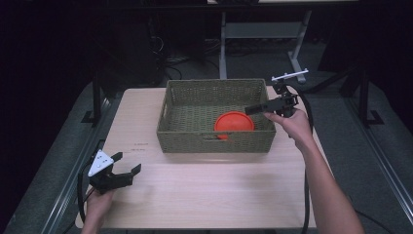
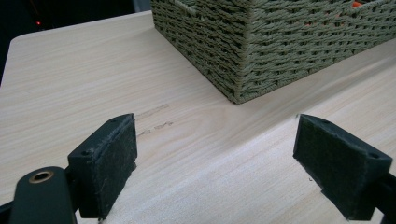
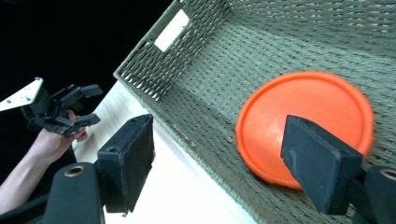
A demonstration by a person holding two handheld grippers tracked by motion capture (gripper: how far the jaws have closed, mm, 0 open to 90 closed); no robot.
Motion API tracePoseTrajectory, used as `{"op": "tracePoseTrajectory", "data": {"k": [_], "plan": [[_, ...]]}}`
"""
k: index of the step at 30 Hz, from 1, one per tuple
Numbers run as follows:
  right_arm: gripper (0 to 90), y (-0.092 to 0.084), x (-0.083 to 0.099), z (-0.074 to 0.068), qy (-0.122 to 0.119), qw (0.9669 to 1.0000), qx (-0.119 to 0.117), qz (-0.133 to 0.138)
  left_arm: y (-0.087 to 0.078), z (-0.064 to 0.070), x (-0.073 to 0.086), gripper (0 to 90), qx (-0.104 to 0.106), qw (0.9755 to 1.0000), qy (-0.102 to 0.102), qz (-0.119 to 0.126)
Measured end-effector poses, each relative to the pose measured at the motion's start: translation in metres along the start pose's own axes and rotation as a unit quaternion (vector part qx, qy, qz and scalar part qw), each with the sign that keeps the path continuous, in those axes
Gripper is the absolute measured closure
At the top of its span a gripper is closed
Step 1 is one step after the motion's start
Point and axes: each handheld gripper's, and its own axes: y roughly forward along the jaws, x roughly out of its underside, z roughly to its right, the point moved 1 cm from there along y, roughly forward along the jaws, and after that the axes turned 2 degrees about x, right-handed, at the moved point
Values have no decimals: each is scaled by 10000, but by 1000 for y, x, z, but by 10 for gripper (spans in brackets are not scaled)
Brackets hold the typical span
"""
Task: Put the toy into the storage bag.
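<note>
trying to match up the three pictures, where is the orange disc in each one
High view: the orange disc lies on the floor of the woven basket, in its near right part, just below the right gripper.
Left gripper view: a sliver of orange shows over the basket rim at the top right.
Right gripper view: the disc lies right of centre, partly behind the right jaw.
Shared landmark: the woven basket.

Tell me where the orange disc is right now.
In the high view the orange disc lies inside the woven basket, in its near right corner, just below the right gripper.
</note>
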Motion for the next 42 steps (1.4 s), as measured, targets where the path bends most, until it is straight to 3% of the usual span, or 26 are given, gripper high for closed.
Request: {"op": "tracePoseTrajectory", "data": {"k": [23, 33, 42], "plan": [[235, -12, 30, -9, -181, 9996, -214, 2, 0, 1, 0, 129, 2, 10000, 56, -50], [188, -15, 43, -15, -284, 9990, -335, -4, 0, 2, 0, 129, 6, 10000, 58, -53], [166, -19, 52, -24, -507, 9978, -419, 64, 0, 1, 0, 129, -15, 10000, 43, -60]]}}
